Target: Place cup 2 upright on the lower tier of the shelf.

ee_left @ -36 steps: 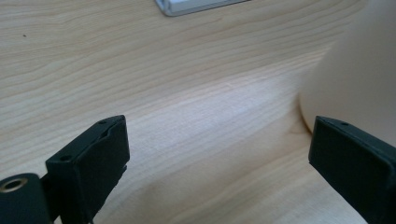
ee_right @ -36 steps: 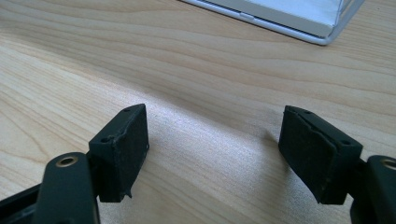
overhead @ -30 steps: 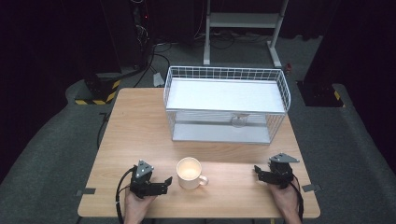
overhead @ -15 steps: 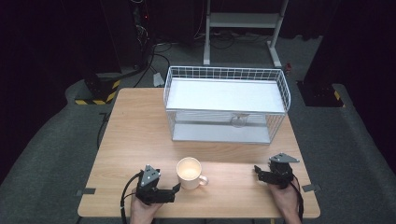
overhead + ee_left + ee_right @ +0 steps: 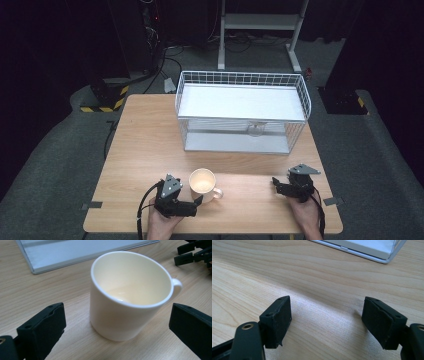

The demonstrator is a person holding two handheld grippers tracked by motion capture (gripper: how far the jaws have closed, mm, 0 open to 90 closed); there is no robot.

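Centrally, cream mug [image 5: 202, 182] upright on the wooden table [image 5: 145, 150], nothing inside, left gripper [image 5: 196, 201] at its 7 o'clock, jaws just opened wide, not touching it, right gripper [image 5: 275, 184] at its 3 o'clock, jaws apart, white wire basket [image 5: 242, 112] at 12 o'clock.

From here I see the tabletop [image 5: 150, 150] evenly lit from above while everything around it is nearly black. A soft sheen glares on the wood, and my close views blur slightly.
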